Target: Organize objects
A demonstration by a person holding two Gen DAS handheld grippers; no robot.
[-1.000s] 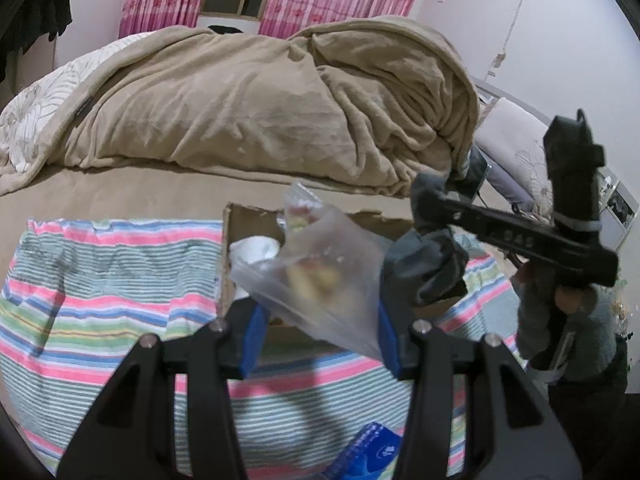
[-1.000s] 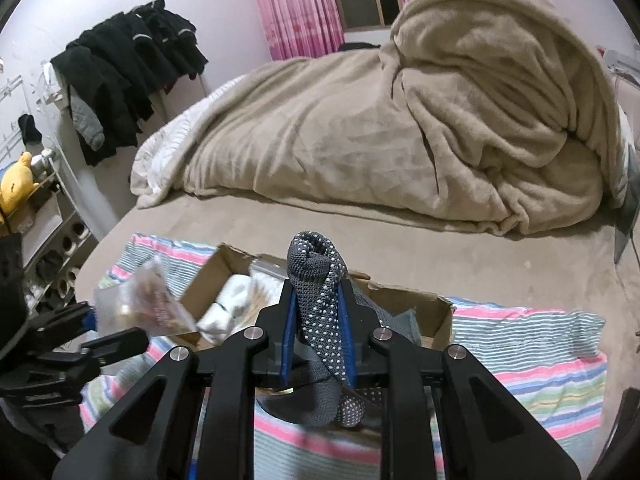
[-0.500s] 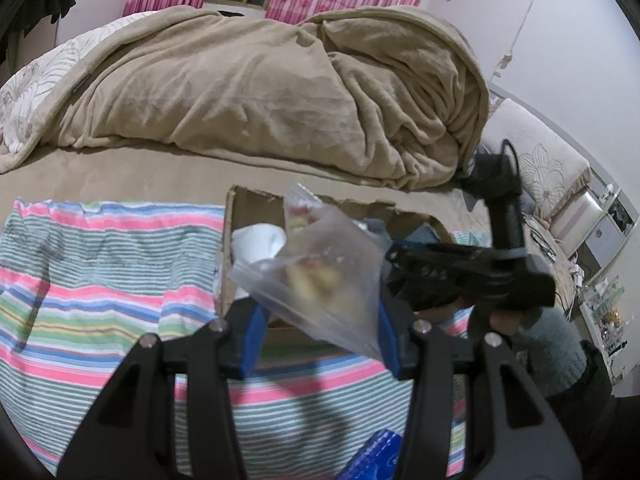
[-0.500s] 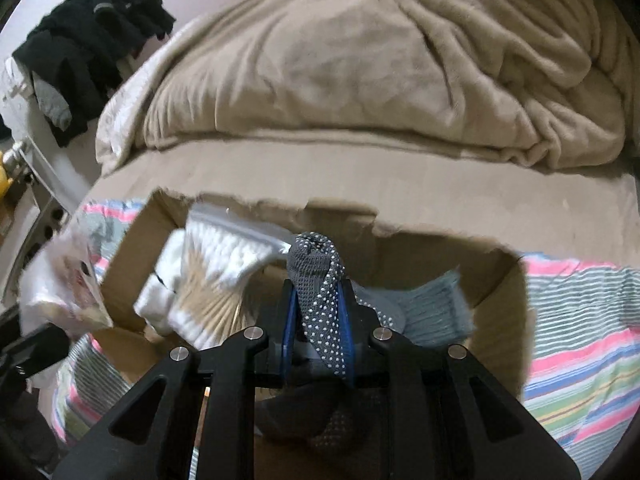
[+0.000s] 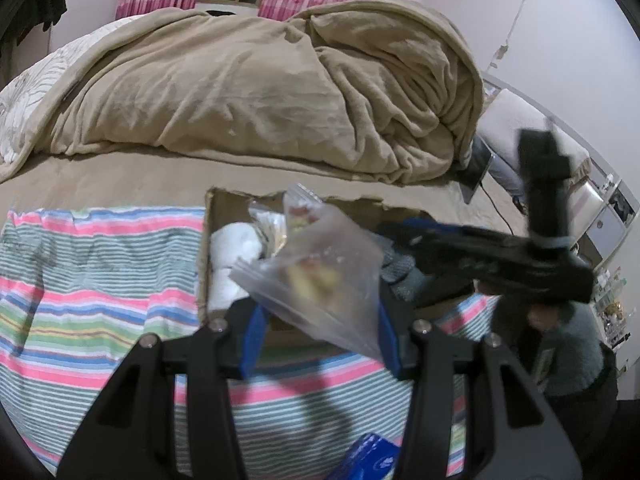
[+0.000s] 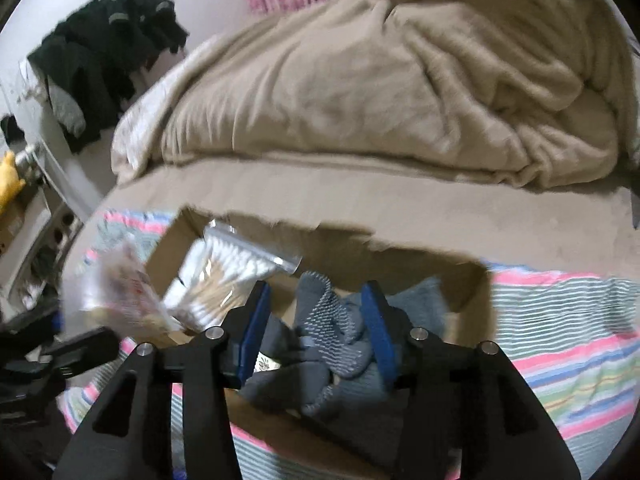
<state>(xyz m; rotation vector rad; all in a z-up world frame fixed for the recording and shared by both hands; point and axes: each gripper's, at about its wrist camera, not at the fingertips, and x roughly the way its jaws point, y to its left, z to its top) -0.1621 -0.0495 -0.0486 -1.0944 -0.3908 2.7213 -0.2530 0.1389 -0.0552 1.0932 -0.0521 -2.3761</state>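
Note:
A cardboard box [image 5: 208, 240] lies open on the striped cloth on the bed; it also shows in the right wrist view [image 6: 472, 284]. My left gripper [image 5: 318, 320] is shut on a clear plastic bag [image 5: 320, 276] of yellowish items, held above the box's near edge. My right gripper [image 6: 316, 328] is open over the box, and a grey dotted sock [image 6: 332, 320] lies loose between its fingers on other grey socks. A bag of cotton swabs [image 6: 224, 272] and a white roll [image 5: 232, 244] lie in the box's left part.
A striped cloth [image 5: 92, 280] covers the near bed. A heaped beige blanket [image 5: 248, 92] fills the far side. A blue packet [image 5: 372, 460] lies at the near edge. Dark clothes [image 6: 108, 52] hang at far left. A laptop [image 5: 476, 164] stands at the bed's right.
My right gripper has lowered into the box and opened, letting go of the grey dotted sock. My left gripper has kept the plastic bag above the box's near edge.

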